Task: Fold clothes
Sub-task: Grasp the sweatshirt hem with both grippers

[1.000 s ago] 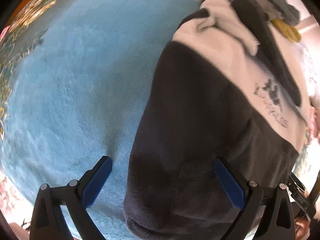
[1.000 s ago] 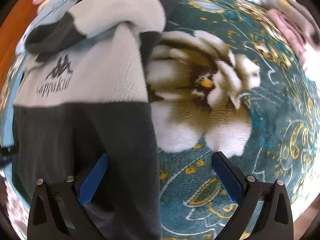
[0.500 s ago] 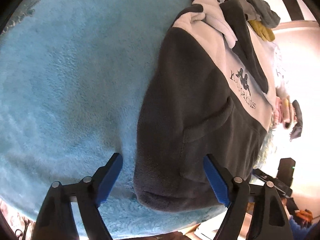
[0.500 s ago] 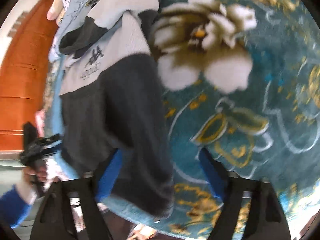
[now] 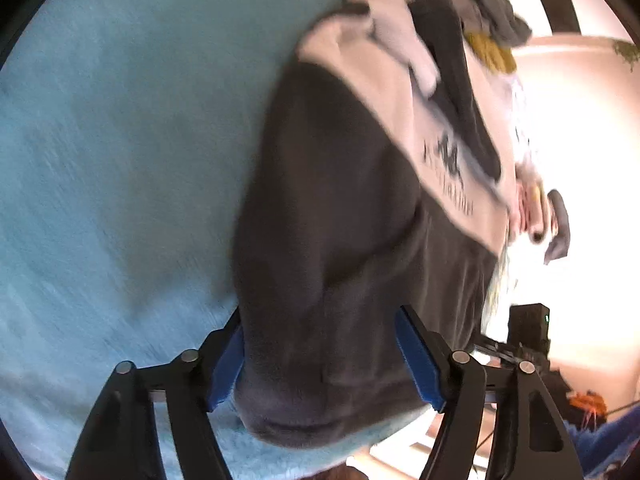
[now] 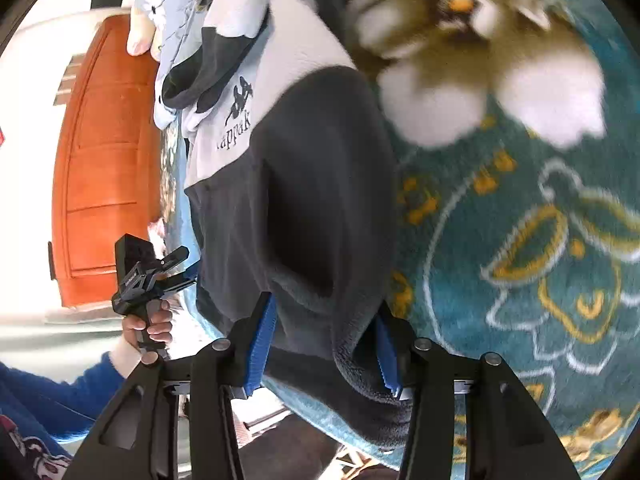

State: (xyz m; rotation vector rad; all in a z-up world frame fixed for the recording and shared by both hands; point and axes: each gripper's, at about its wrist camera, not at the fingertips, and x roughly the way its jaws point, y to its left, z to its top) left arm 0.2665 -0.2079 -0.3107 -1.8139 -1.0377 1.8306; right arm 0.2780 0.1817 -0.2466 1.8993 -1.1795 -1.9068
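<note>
A fleece hoodie [image 5: 352,208], dark grey below and cream above with a black logo, lies on a blanket. My left gripper [image 5: 320,356] straddles its bottom hem near the left corner, blue pads partly closed, cloth bulging between them. My right gripper [image 6: 324,344] straddles the hem's right corner of the same hoodie [image 6: 312,184], blue pads close against the bunched dark fleece. The hoodie's hood and sleeves are folded over at the far end. The left gripper [image 6: 148,276] and its hand also show in the right wrist view.
The blanket is plain light blue [image 5: 120,160] on the left and teal with white flowers [image 6: 520,200] on the right. A pile of other clothes [image 5: 480,20] lies beyond the hoodie. An orange wooden door [image 6: 104,160] stands off the bed's edge.
Both grippers have moved back to the hoodie's bottom hem and narrowed their jaws around it. The views have tilted, and the room beyond the bed edge now shows.
</note>
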